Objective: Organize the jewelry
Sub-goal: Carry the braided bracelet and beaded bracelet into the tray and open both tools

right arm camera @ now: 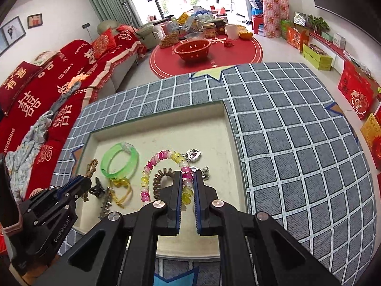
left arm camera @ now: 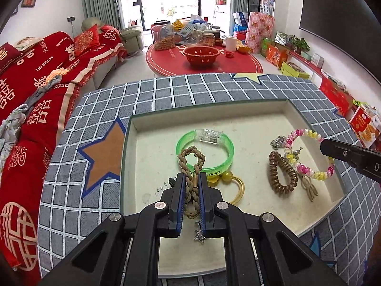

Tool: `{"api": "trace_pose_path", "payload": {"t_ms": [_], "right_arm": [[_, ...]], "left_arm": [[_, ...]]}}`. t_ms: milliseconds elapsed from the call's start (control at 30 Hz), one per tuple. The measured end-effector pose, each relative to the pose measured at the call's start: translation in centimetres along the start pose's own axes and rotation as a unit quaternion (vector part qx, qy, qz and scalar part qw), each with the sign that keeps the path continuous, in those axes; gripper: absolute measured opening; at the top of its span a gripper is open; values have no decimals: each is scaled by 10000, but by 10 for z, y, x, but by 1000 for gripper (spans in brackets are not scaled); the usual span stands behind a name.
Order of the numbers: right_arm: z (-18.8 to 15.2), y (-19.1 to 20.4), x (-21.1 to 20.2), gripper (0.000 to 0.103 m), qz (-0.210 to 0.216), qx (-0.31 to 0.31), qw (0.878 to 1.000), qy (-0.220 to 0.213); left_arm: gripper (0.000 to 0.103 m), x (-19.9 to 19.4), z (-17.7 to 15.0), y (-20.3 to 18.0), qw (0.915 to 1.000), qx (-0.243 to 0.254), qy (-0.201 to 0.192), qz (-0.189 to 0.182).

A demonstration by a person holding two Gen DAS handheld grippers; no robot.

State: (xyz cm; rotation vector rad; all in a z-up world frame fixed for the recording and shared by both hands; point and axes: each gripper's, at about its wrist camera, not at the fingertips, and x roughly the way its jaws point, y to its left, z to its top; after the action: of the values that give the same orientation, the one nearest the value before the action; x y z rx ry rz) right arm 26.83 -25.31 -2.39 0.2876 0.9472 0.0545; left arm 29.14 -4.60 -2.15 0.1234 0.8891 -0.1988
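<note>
Jewelry lies in a shallow cream tray (left arm camera: 250, 116) set on a worktop (left arm camera: 107, 109) covered with a grey checked cloth printed with stars. The left gripper (left arm camera: 191, 178) has its fingers (left arm camera: 181, 190) closed on a braided khaki cord bracelet (left arm camera: 191, 157), whose looped end sticks out ahead of the tips and overlaps the rim of a translucent green bangle (left arm camera: 204, 152) lying flat in the tray. A small metal charm (left arm camera: 198, 233) hangs from the cord behind the pads. Just beside the bangle, towards the gripper, sits a yellow bead on a gold cord (left arm camera: 232, 181).

The right gripper (right arm camera: 188, 178) has its fingers (right arm camera: 177, 186) clamped on a pink, white and yellow beaded bracelet (right arm camera: 152, 166); the rest of the bead ring curves out to the left of the tips. A silver heart charm (right arm camera: 193, 154) shows at its far side. A brown coil hair tie (left arm camera: 282, 174) lies in the tray, near the beaded ring in both views.

Behind the worktop stand a red sofa (left arm camera: 47, 71) and a round red table (left arm camera: 204, 59) carrying a red colander and jars.
</note>
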Motion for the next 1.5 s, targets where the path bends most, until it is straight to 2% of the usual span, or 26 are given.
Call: {"api": "trace_pose_path", "payload": {"t_ms": [267, 500, 900, 1067, 1100, 1167, 1200, 1233, 1500], "right_arm": [[-11, -6, 20, 9, -136, 17, 9997, 192], [-18, -10, 32, 10, -231, 16, 9991, 342], [-23, -15, 37, 10, -208, 94, 9988, 434], [-23, -18, 38, 12, -37, 201, 9985, 514], [-23, -18, 37, 17, -9, 210, 9985, 510], [-24, -17, 33, 38, 79, 223, 9986, 475], [-25, -16, 30, 59, 100, 219, 9988, 423], [-24, -15, 28, 66, 99, 211, 9990, 371], [-23, -10, 4, 66, 236, 240, 9993, 150]], "left_arm": [[24, 14, -8, -7, 9998, 93, 177, 81], [24, 18, -10, -13, 9994, 237, 179, 204], [24, 17, -11, -16, 9991, 283, 185, 274], [24, 14, -12, -17, 9989, 270, 190, 343], [24, 14, -12, -17, 9988, 268, 182, 355], [24, 12, -12, -18, 9988, 271, 154, 371], [24, 11, -12, -18, 9988, 279, 138, 367], [24, 10, -12, -18, 9989, 289, 125, 359], [24, 7, -9, -27, 9988, 357, 104, 317]]}}
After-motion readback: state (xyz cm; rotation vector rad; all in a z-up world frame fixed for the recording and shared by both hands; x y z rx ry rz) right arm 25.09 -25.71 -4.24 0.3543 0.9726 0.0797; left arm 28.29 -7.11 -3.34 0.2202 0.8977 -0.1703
